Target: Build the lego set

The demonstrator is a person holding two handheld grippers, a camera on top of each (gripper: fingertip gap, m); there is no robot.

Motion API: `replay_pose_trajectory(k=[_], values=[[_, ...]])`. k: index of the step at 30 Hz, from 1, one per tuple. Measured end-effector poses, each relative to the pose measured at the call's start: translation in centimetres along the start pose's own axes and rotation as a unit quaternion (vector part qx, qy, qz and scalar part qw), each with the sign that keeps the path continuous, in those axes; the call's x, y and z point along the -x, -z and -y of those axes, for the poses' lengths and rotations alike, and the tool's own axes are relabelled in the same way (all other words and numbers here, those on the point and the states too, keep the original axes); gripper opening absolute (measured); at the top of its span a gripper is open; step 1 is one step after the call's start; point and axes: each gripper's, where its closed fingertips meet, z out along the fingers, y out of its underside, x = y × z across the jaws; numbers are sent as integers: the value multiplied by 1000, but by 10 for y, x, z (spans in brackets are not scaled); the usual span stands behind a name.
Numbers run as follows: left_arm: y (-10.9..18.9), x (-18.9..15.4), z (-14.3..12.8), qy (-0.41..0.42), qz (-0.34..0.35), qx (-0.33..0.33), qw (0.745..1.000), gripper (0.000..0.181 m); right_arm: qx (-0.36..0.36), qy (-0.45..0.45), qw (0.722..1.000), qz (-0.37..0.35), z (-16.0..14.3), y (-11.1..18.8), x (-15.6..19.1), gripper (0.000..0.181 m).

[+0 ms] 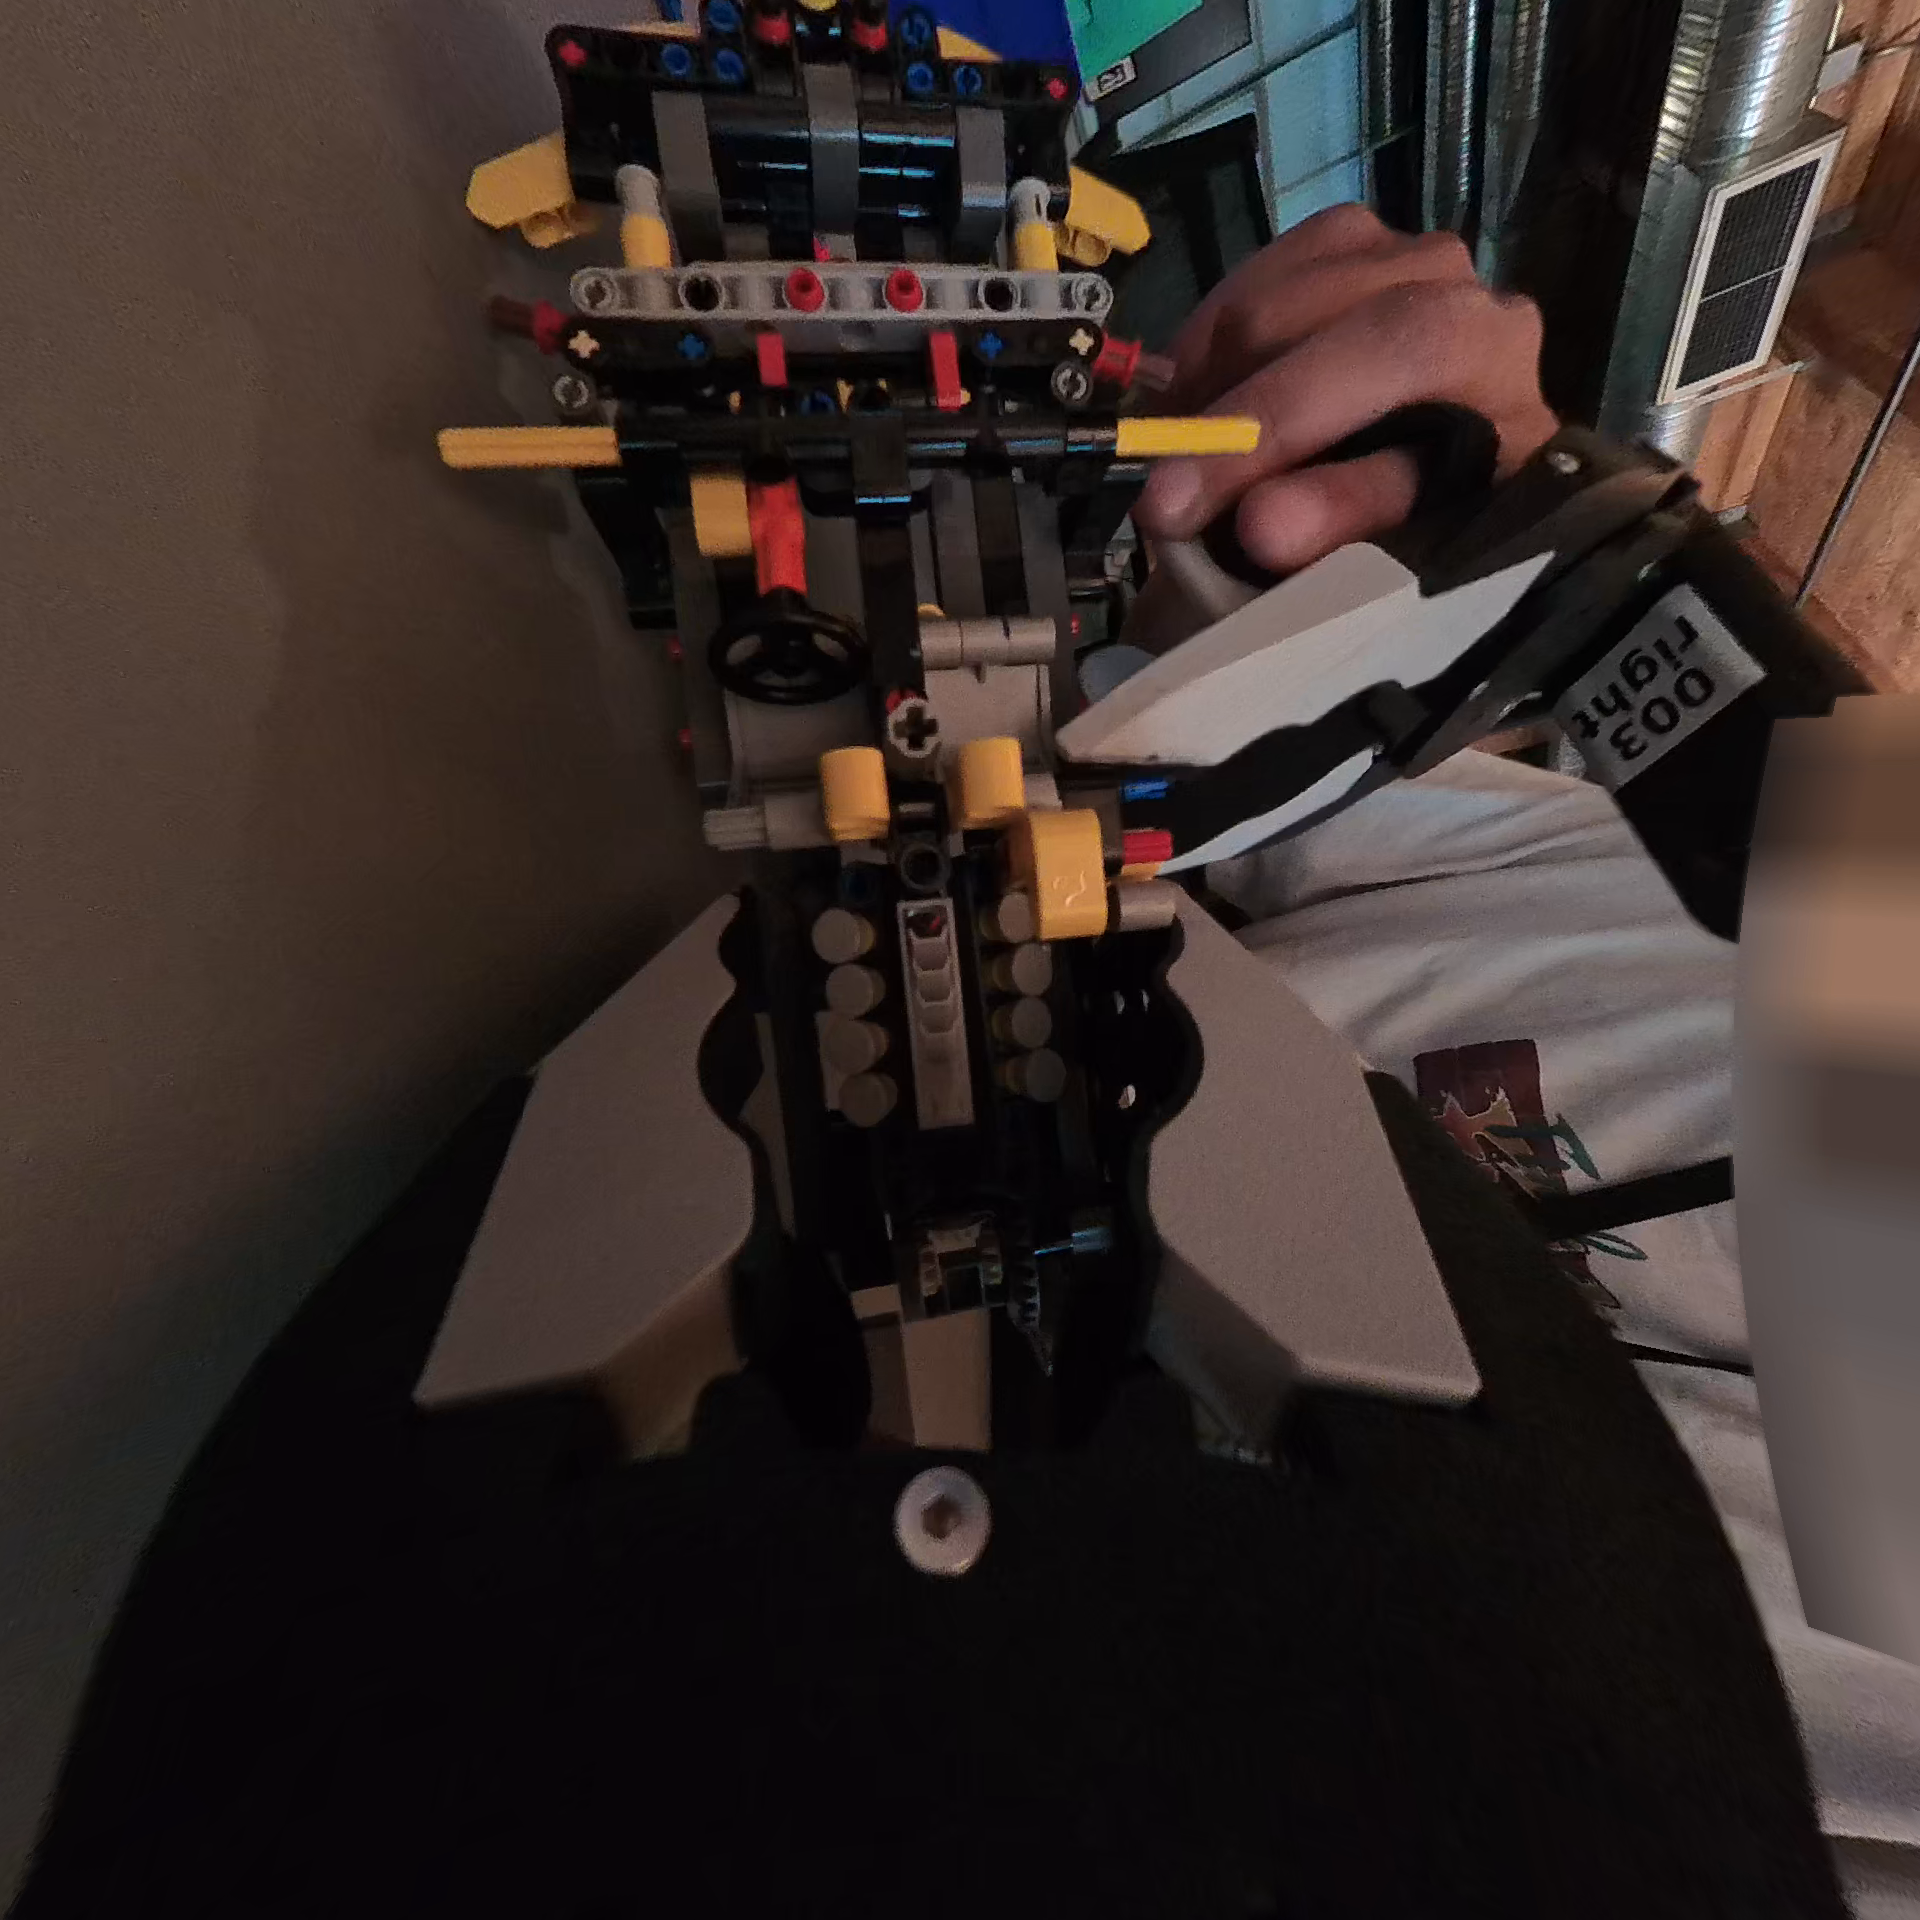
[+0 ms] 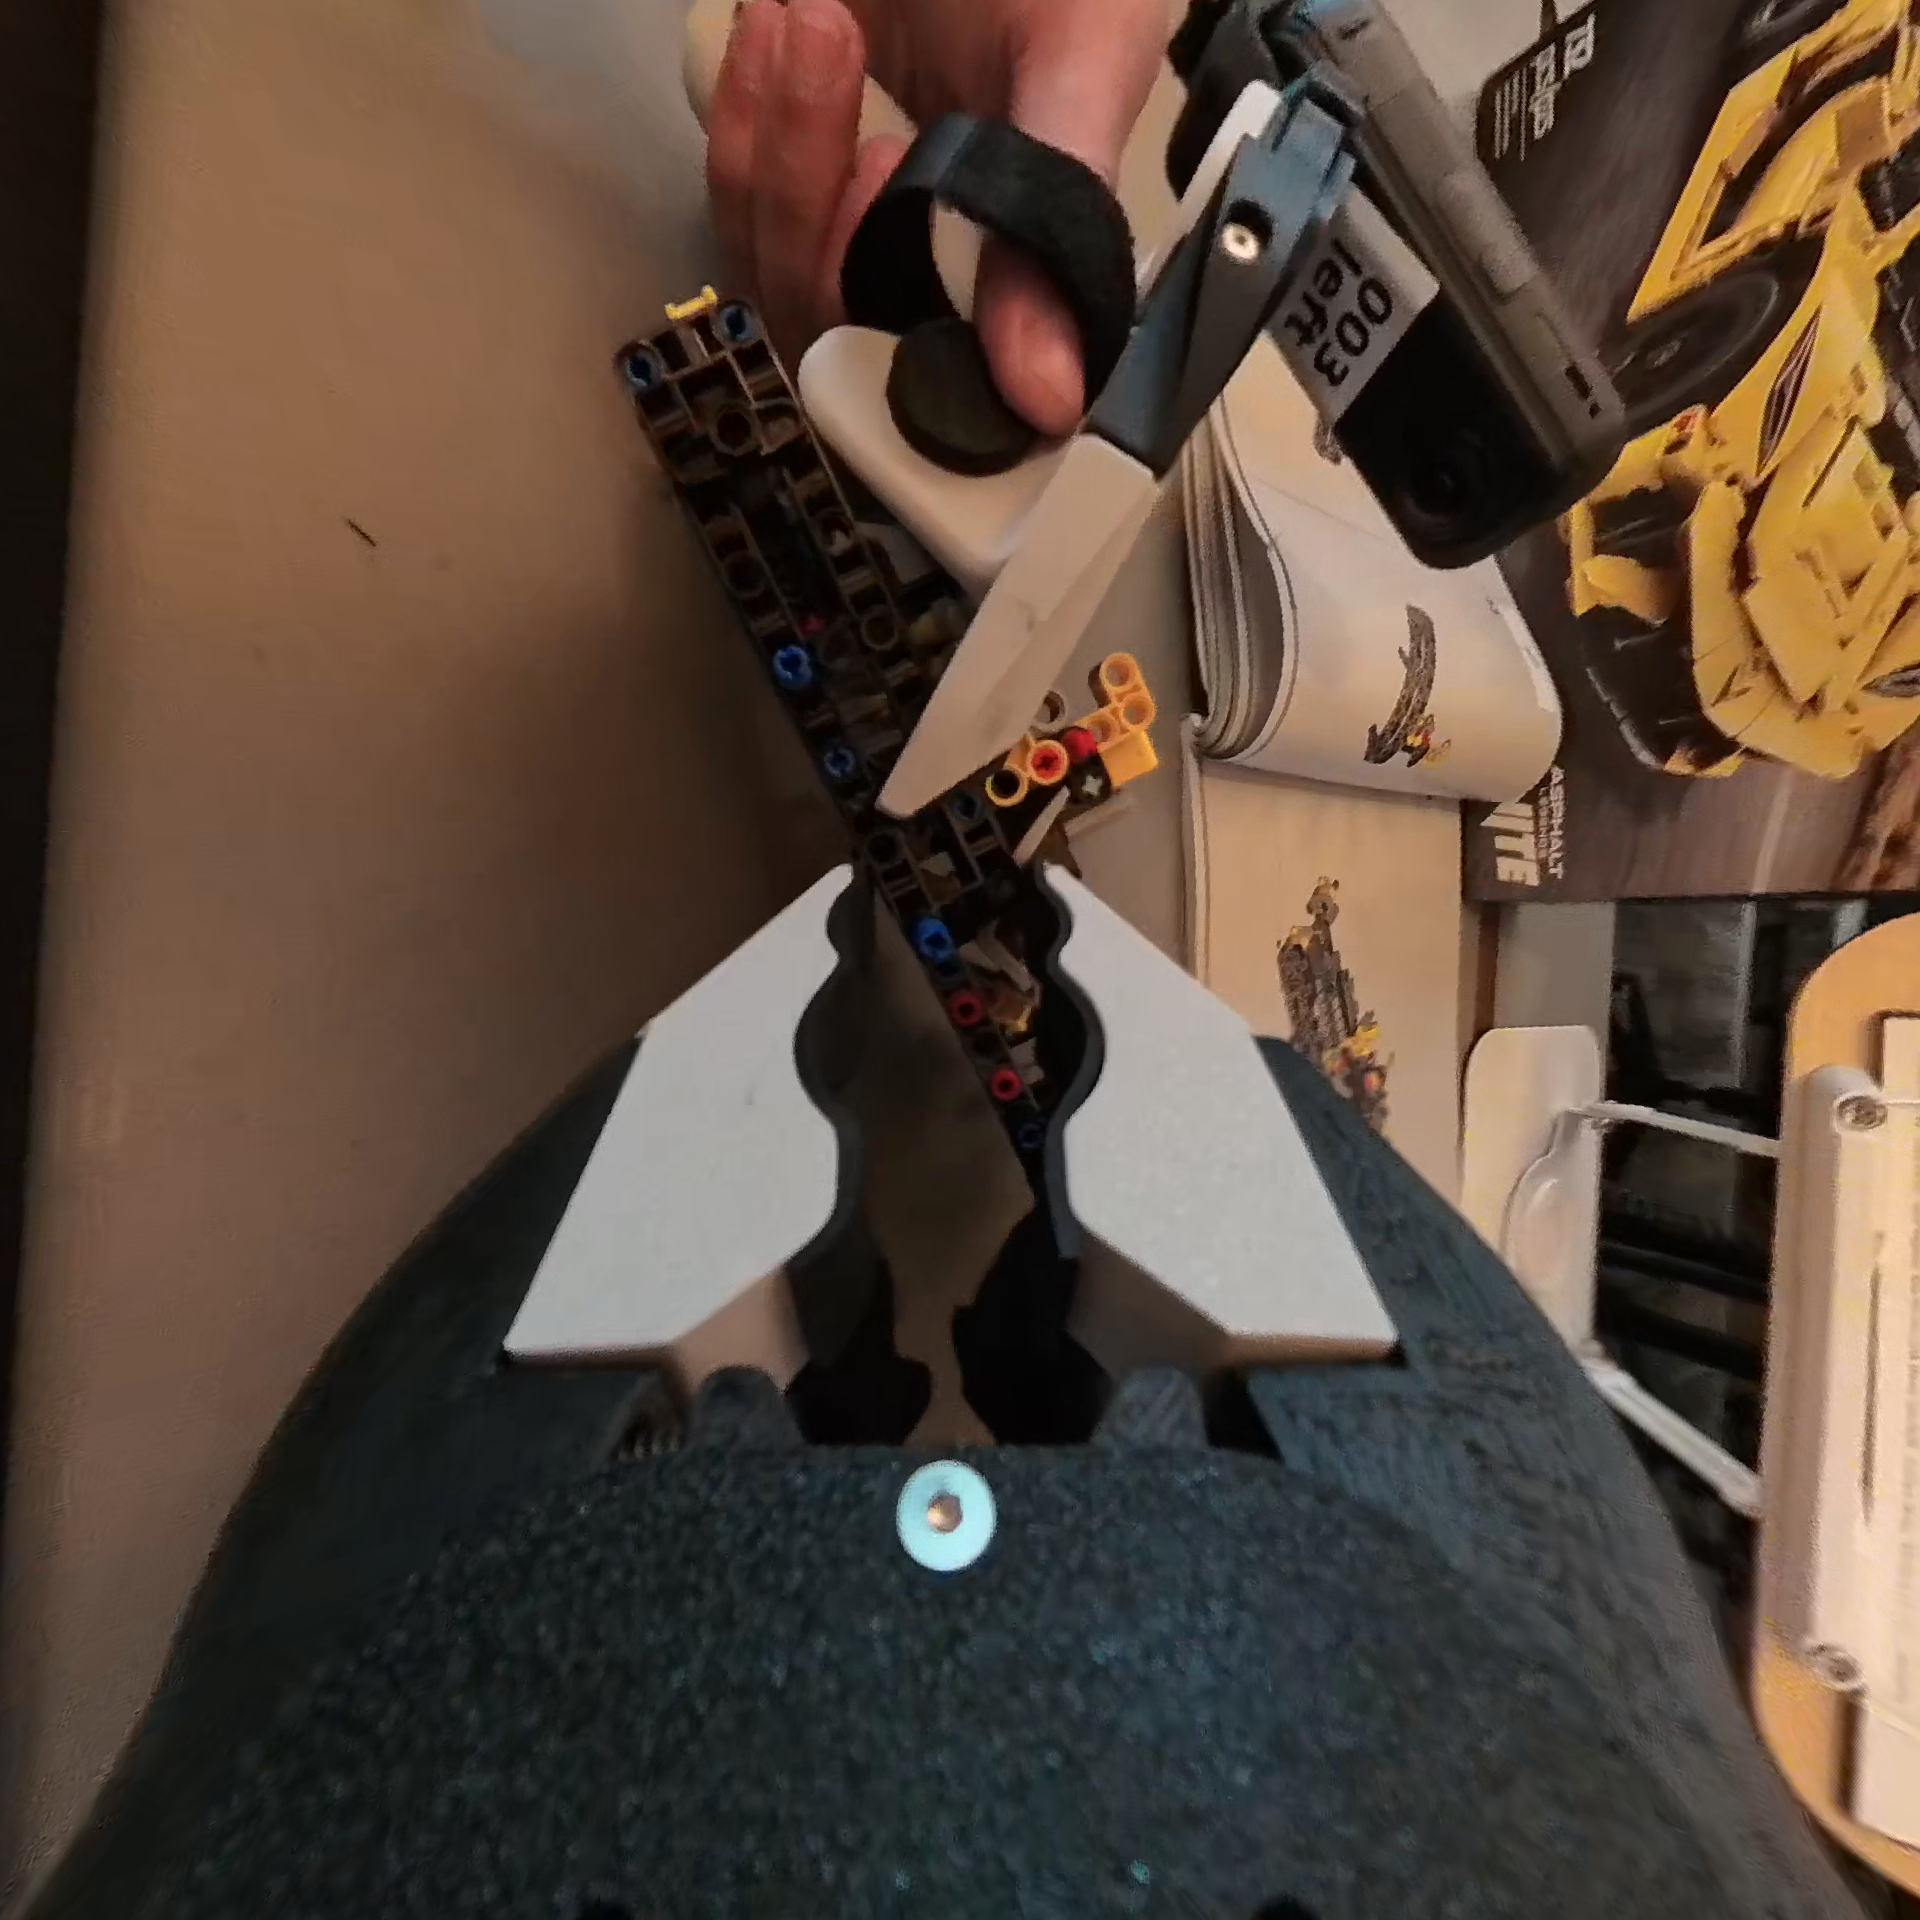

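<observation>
Background: behind your tongs there is a plain beige wall (image 1: 260,727); to the right of the right tongs lie an open instruction booklet (image 2: 1351,644) and a box with a yellow car picture (image 2: 1714,436).
Task's thing: the lego model (image 1: 862,499), a long black frame with yellow, red, blue and grey parts, is lifted up in the air between your two tongs; it does not rest on any tabletop that I can see.
Left tongs (image 1: 940,914): you pinch the near end of the lego model between the two grey fingers (image 1: 623,1174), which touch its sides; the rest of the model goes straight forward and away from the tongs.
Right tongs (image 2: 951,883): in your left wrist view they come from the right side and their fingertips meet the model beside a yellow connector (image 1: 1060,873). In the right wrist view the model passes slanted through the gap of the fingers (image 2: 707,1164). If they really press on it or only stand around it, I cannot tell.
Your hands: the right hand (image 1: 1340,384) grips the handle of the right tongs; the left hand (image 2: 935,208) grips the handle of the left tongs, one finger through a black strap (image 2: 987,234).
</observation>
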Motion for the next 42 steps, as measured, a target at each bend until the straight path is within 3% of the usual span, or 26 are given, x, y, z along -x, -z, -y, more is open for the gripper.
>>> replay_pose_trajectory(k=[4,7,15,36,42], values=[[1,0,1,5,-3,-4,1000,76,-27,-47,998,-14,-1,14,-1,36],[1,0,1,7,-6,-3,1000,75,-52,-51,997,-35,1,25,1,14],[1,0,1,7,-6,-4,1000,76,-77,-76,993,-49,4,24,-1,5],[3,1,1,12,-1,-2,1000,75,-78,-79,991,-73,1,17,-3,5],[2,1,2,0,9,-13,1000,75,-92,-130,985,-66,2,19,-5,4]])
